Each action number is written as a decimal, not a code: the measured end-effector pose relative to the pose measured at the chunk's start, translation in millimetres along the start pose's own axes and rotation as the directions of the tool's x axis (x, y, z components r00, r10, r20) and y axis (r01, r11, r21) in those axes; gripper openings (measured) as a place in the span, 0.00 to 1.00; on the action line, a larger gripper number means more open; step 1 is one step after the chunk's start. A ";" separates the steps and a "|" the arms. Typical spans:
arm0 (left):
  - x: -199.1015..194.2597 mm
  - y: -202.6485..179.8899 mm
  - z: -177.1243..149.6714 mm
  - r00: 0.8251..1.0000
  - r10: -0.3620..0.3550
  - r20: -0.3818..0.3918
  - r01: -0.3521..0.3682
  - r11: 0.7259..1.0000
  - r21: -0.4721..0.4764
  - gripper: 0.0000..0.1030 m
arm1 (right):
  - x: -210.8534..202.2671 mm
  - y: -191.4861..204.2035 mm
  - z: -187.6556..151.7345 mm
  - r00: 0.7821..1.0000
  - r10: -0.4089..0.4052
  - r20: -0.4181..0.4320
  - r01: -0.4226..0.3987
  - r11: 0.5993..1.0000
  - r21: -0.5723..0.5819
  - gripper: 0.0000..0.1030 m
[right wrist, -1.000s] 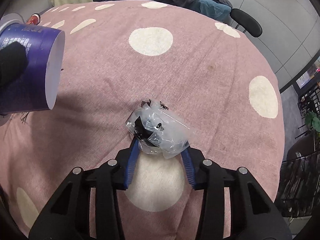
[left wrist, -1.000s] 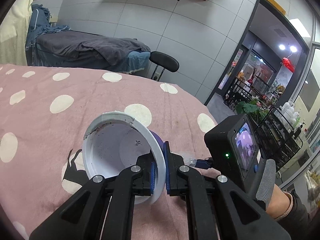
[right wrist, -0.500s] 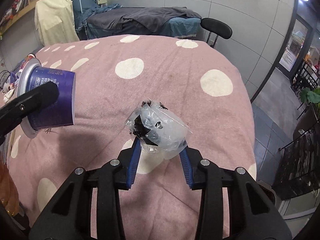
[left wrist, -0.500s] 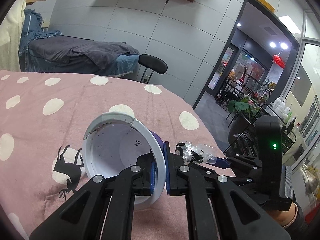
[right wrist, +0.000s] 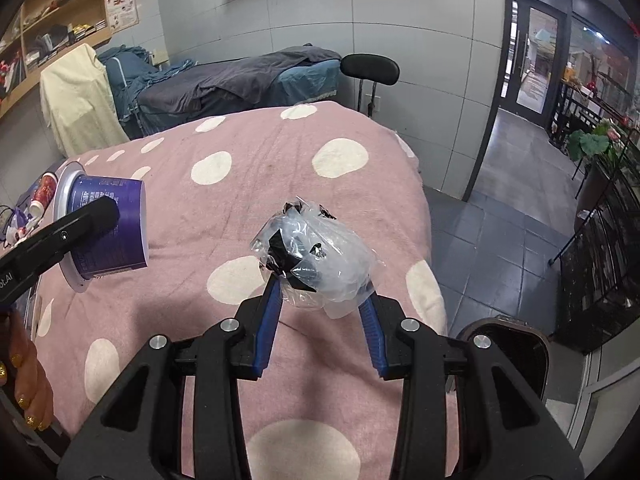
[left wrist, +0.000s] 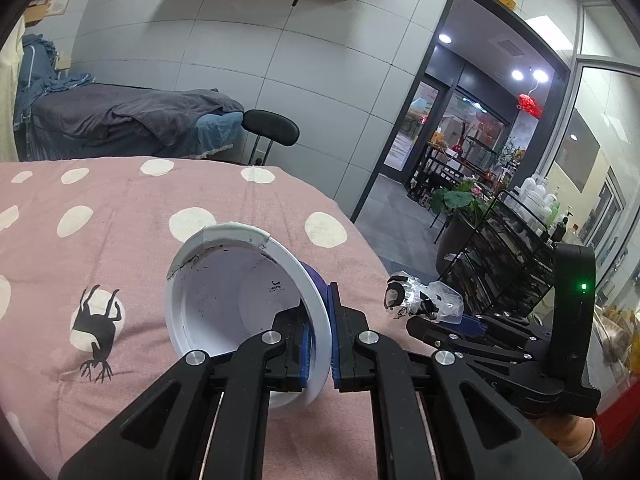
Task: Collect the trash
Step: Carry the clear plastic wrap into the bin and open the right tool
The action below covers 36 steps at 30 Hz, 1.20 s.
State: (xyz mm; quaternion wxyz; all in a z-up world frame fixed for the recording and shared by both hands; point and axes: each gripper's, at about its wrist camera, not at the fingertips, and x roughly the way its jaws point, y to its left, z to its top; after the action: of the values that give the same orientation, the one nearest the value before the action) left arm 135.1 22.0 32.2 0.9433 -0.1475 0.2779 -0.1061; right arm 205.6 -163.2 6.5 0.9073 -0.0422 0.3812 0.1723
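Left gripper [left wrist: 320, 344] clamps the purple-and-white paper tub's [left wrist: 240, 304] rim, right gripper [right wrist: 320, 300] pinches a crumpled clear plastic wrapper [right wrist: 320, 260] – seemingly off the pink polka-dot cloth [right wrist: 260, 152] – black bin [right wrist: 508, 344] lower right.

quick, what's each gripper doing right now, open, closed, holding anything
Left gripper: closed, pinching the rim of the empty purple cup.
Right gripper: closed on the crumpled clear plastic wrapper, held above the polka-dot blanket.

The right tool [right wrist: 320, 300] grips a crumpled clear wrapper [right wrist: 316, 258] above the pink spotted surface [right wrist: 256, 184]. At left, the left tool [right wrist: 96, 216] holds a purple cup [right wrist: 112, 236] sideways.
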 end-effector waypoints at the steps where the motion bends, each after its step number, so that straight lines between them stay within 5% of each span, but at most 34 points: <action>1: 0.7 -4.3 -1.4 1.000 -0.007 -0.002 0.007 1.000 0.008 0.08 | -3.9 -5.0 -2.9 1.000 -0.006 0.008 0.006 1.000 0.012 0.38; 13: 8.5 -63.8 -16.6 0.993 -0.111 -0.036 0.113 0.989 0.094 0.08 | -44.9 -104.4 -60.3 0.986 -0.168 0.022 0.156 0.953 0.258 0.38; 19: 11.9 -87.5 -19.2 0.988 -0.150 -0.048 0.155 0.979 0.130 0.08 | -26.7 -162.9 -105.4 0.965 -0.243 -0.102 0.263 0.894 0.364 0.38; 29: 14.7 -109.5 -24.5 0.985 -0.163 -0.055 0.170 0.970 0.175 0.08 | 45.9 -223.5 -171.9 0.933 -0.211 -0.290 0.334 0.808 0.485 0.39; 36: 18.7 -119.5 -28.8 0.980 -0.180 -0.081 0.192 0.963 0.189 0.08 | 50.7 -232.1 -182.0 0.931 -0.219 -0.292 0.347 0.778 0.524 0.66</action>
State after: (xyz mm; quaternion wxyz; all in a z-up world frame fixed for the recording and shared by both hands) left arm 120.4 -101.3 40.2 0.9298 -0.0762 0.2806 -0.2256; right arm 195.3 -404.3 -170.5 0.8471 0.1538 0.5000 -0.0934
